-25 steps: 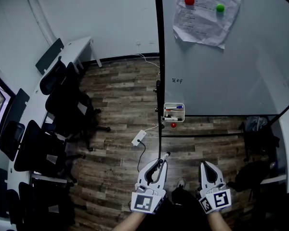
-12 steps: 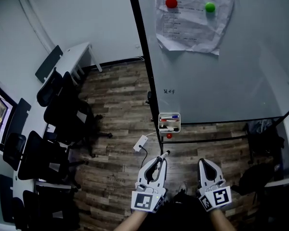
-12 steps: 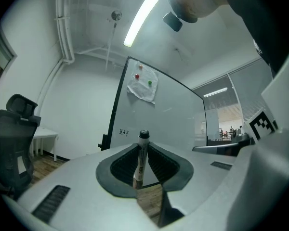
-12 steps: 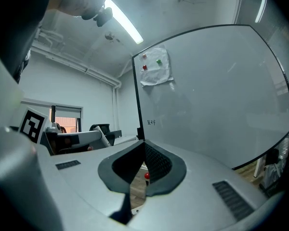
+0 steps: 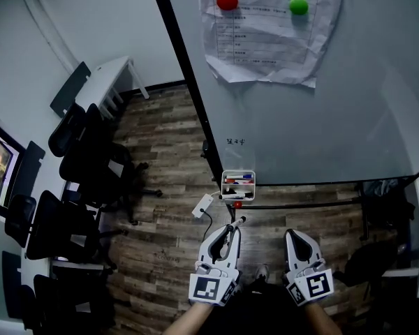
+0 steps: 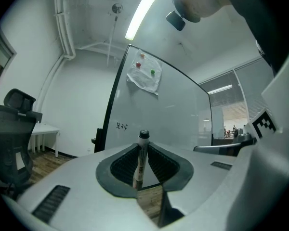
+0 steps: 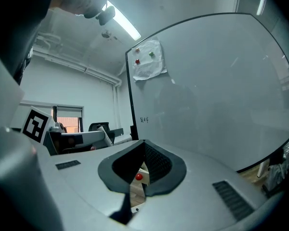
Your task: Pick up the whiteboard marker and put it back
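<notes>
black ribbed pads (image 6: pixel 124 165) of left tool (image 5: pixel 227 233) on cylindrical marker (image 6: pixel 141 160)

whiteboard (image 5: pixel 335 131) nearer, marker tray (image 5: pixel 225 185) closer, lower left

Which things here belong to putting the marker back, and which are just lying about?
Job: marker, held by left gripper; holder on whiteboard.
Lying about: chairs, paper, power strip.
</notes>
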